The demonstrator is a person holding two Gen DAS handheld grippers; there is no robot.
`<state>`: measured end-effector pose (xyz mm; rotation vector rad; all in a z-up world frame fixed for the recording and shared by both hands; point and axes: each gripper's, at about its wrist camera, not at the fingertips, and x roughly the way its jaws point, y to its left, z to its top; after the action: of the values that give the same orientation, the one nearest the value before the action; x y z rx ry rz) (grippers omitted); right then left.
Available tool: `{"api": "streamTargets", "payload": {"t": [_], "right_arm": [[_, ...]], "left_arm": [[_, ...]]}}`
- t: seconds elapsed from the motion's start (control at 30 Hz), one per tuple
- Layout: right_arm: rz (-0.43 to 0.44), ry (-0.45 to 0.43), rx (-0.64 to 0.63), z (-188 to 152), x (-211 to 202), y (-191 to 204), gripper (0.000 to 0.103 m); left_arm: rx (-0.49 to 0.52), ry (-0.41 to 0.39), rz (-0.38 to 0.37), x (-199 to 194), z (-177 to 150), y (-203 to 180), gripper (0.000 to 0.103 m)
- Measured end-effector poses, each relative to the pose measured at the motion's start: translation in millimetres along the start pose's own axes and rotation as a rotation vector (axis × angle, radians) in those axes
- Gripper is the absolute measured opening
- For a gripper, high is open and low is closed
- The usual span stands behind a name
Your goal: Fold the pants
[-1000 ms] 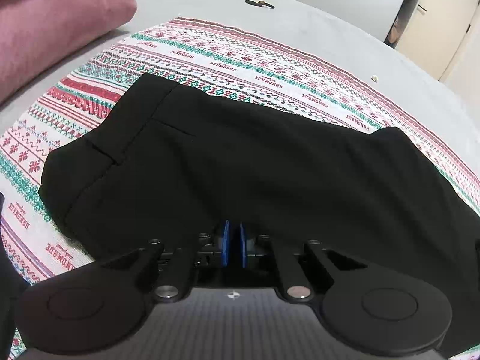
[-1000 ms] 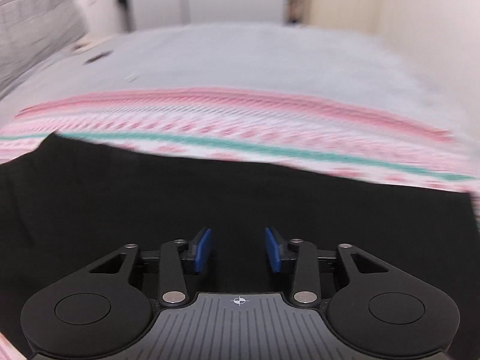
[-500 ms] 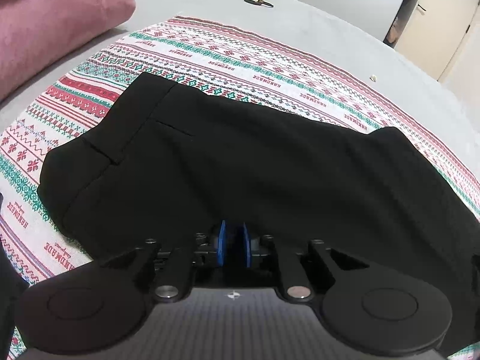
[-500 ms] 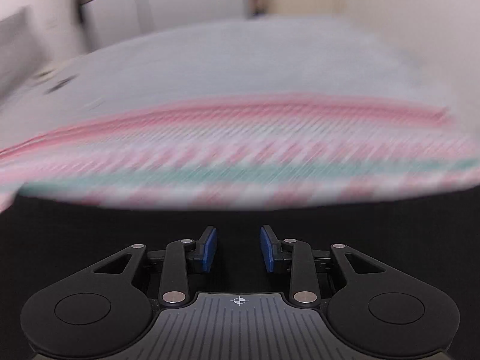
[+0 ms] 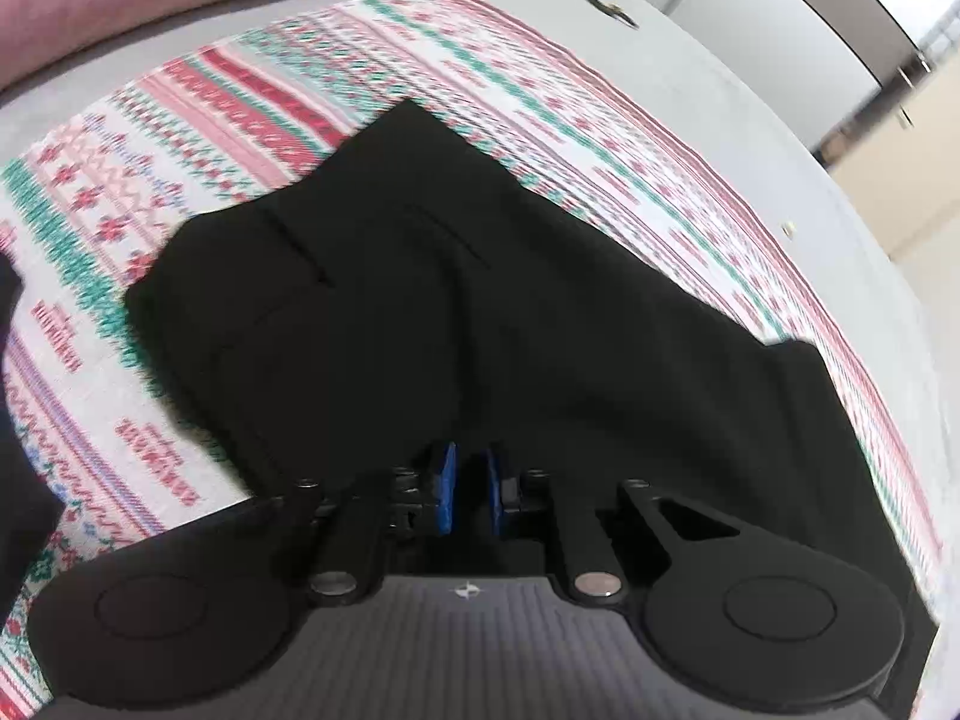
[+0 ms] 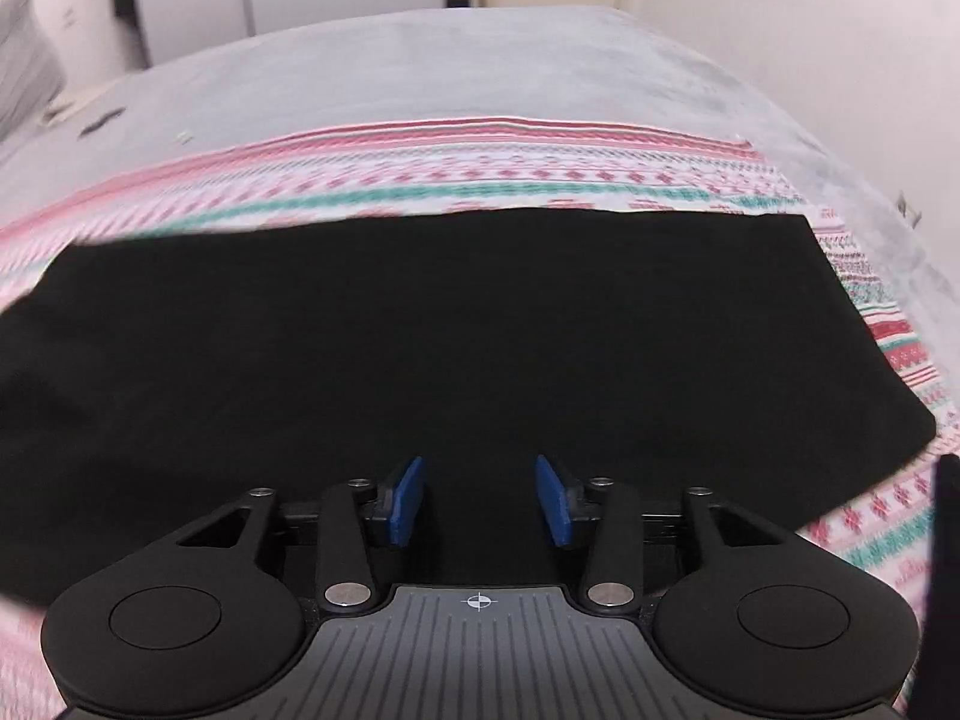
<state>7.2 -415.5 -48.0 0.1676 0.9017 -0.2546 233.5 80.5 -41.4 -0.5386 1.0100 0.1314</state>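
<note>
Left gripper [image 5: 469, 495]: jaws closing, nearly together; cloth between them cannot be told.
Right gripper [image 6: 479, 501]: jaws apart and opening, empty, above the cloth.
Pants [image 5: 480, 312]: black, flat on the patterned blanket [image 5: 198, 102].
Progress: apparently folded lengthwise; crosswise folds left.

A black left gripper [image 5: 469, 495] is seen along the bottom of the left wrist view, with two blue rubber pads [image 5: 445, 495] at centre frame. Two round black discs are set at the lower corners, joined by angled link bars with silver pivot pins. A ribbed grey plate with a small crosshair mark lies between them. The right gripper [image 6: 480, 501] is built identically, with blue pads [image 6: 408, 498].
</note>
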Motion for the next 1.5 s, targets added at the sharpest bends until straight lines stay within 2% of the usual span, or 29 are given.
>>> {"api": "streamTargets", "payload": {"t": [0.07,0.1,0.13,0.17,0.23,0.33,0.37,0.4,0.47,0.53,0.63,0.7,0.77,0.87,0.9,1.0,1.03,1.1,1.17,1.27,1.37,1.5], "right_arm": [[0.068,0.042,0.001,-13.7,1.1,7.3,0.043],[0.067,0.053,-0.007,-16.3,6.9,14.2,0.043],[0.044,0.046,-0.023,-26.3,16.3,17.9,0.046],[0.031,-0.014,-0.033,-34.0,17.3,22.6,0.047],[-0.009,0.007,-0.035,-28.3,14.3,33.9,0.047],[0.006,0.005,-0.044,-24.1,10.2,36.7,0.048],[0.002,0.029,-0.045,-25.6,12.6,32.3,0.048],[0.007,0.032,-0.042,-25.0,11.6,23.6,0.052],[-0.006,0.035,-0.025,-18.6,11.4,11.4,0.052],[-0.054,0.033,0.026,-14.3,14.6,-11.1,0.053],[-0.084,0.021,0.190,-8.6,21.0,-63.2,0.050],[-0.076,-0.002,0.310,-9.1,19.5,-99.0,0.045],[-0.112,-0.013,0.415,-10.4,14.4,-126.1,0.045],[-0.272,-0.054,0.546,-12.0,-1.1,-160.4,0.047],[-0.272,-0.077,0.628,-16.7,-8.0,-175.4,0.047],[-0.167,-0.109,0.868,-36.2,-25.9,-211.3,0.047],[-0.158,-0.105,0.916,-41.8,-27.8,-219.7,0.047],[-0.205,-0.093,0.976,-50.7,-29.1,-231.1,0.047],[-0.215,-0.106,1.031,-57.5,-29.6,-238.4,0.040],[-0.093,-0.168,1.157,-71.6,-34.4,-256.0,0.039],[-0.031,-0.190,1.202,-75.7,-36.4,-260.9,0.039],[-0.044,-0.205,1.193,-71.1,-26.4,-262.7,0.037]], "left_arm": [[-0.043,-0.010,0.004,-2.5,4.6,12.2,0.034],[-0.059,-0.021,0.017,-4.2,7.3,19.3,0.030],[-0.085,-0.023,0.026,-5.9,10.2,27.0,0.029],[-0.118,-0.020,0.023,-8.4,11.6,33.7,0.029],[-0.160,-0.011,0.013,-12.4,13.6,44.5,0.029],[-0.136,-0.026,0.042,-18.2,8.0,44.8,0.029],[-0.119,-0.030,0.054,-19.5,5.3,43.5,0.029],[-0.105,-0.033,0.063,-21.3,1.8,43.1,0.030],[-0.094,-0.038,0.070,-23.3,-2.2,42.8,0.030],[-0.132,-0.045,0.062,-25.5,-4.4,47.6,0.030],[-0.230,-0.045,0.038,-28.4,-3.3,62.2,0.029],[-0.242,-0.050,0.041,-33.0,-5.1,62.5,0.029],[-0.201,-0.073,0.042,-41.4,-9.8,52.8,0.033],[-0.088,-0.110,-0.010,-54.1,-21.1,28.1,0.042],[-0.044,-0.118,-0.008,-55.7,-25.6,19.2,0.043],[0.064,-0.124,-0.007,-52.5,-40.2,-6.5,0.043],[0.089,-0.112,-0.018,-49.8,-44.6,-13.7,0.043],[0.134,-0.091,-0.046,-44.5,-51.9,-25.2,0.043],[0.200,-0.082,-0.061,-40.9,-59.9,-38.9,0.043],[0.295,-0.106,-0.080,-41.3,-72.8,-58.8,0.043],[0.386,-0.125,-0.100,-43.1,-85.1,-72.7,0.044],[0.458,-0.080,-0.095,-29.6,-97.2,-86.2,0.046]]}}
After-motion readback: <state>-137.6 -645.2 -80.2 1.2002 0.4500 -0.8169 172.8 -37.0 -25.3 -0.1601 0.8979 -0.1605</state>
